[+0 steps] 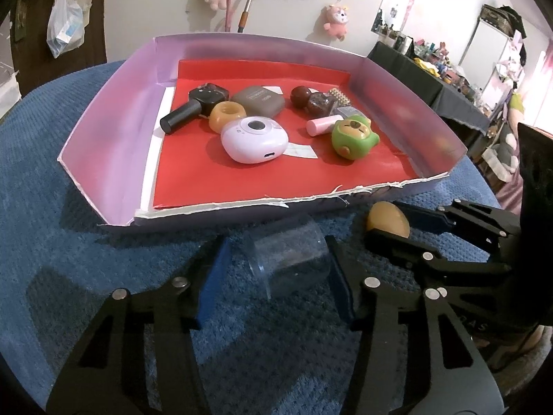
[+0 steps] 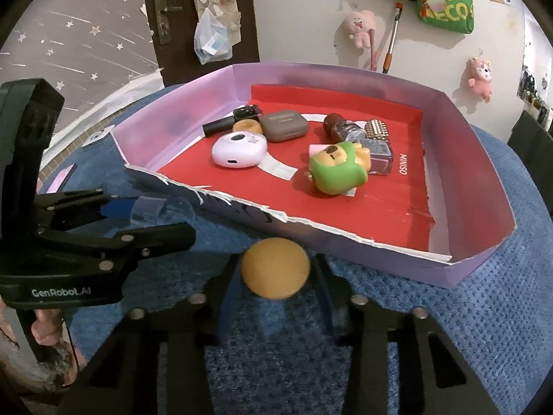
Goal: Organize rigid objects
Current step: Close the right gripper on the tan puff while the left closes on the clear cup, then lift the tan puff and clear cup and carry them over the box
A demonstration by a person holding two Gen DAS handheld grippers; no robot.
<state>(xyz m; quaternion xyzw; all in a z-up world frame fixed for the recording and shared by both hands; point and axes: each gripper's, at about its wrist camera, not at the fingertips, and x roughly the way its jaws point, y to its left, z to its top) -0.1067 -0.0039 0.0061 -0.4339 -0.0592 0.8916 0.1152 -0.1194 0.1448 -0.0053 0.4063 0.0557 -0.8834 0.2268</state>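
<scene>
A clear plastic cup lies on its side on the blue cloth, just in front of the tray's torn front edge. My left gripper is shut on it, a blue pad at each side. To its right, my right gripper is shut on a tan ball. In the right wrist view the ball sits between the right gripper's pads, and the left gripper holds the cup at the left.
The purple tray with a red floor holds a white case, green toy, grey case, black tool, amber ring and other small items. A hand grips the left handle.
</scene>
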